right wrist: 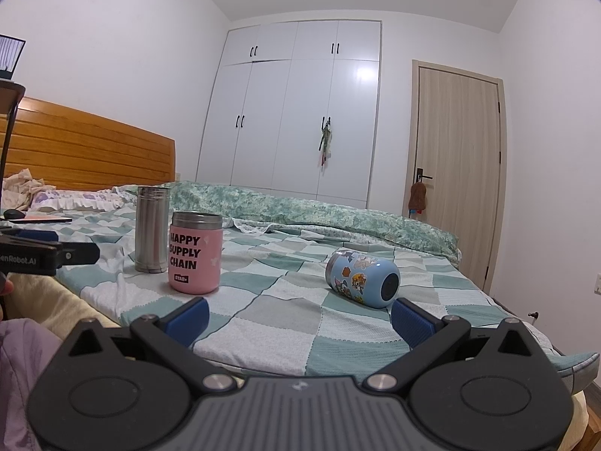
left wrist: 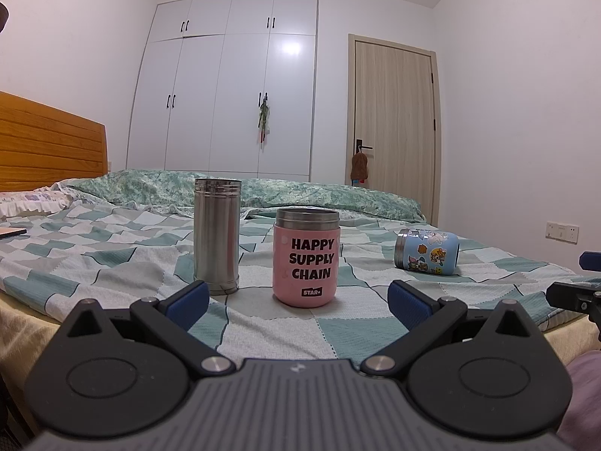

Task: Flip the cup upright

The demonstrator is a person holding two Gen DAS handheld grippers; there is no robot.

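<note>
A small blue cup with cartoon stickers (right wrist: 362,279) lies on its side on the checked bedspread, base toward my right gripper; it also shows at the right in the left wrist view (left wrist: 426,252). A pink cup reading HAPPY SUPPLY CHAIN (left wrist: 306,257) (right wrist: 195,258) stands upright, and a tall steel cup (left wrist: 216,236) (right wrist: 151,229) stands upright left of it. My left gripper (left wrist: 298,302) is open and empty, just short of the pink cup. My right gripper (right wrist: 300,317) is open and empty, just short of the blue cup.
The bed (left wrist: 112,248) has a folded green quilt (right wrist: 319,210) along its far side and a wooden headboard (left wrist: 45,143) at the left. A white wardrobe (left wrist: 233,86) and a door (left wrist: 394,124) stand behind. The left gripper's body (right wrist: 41,253) shows at the left of the right wrist view.
</note>
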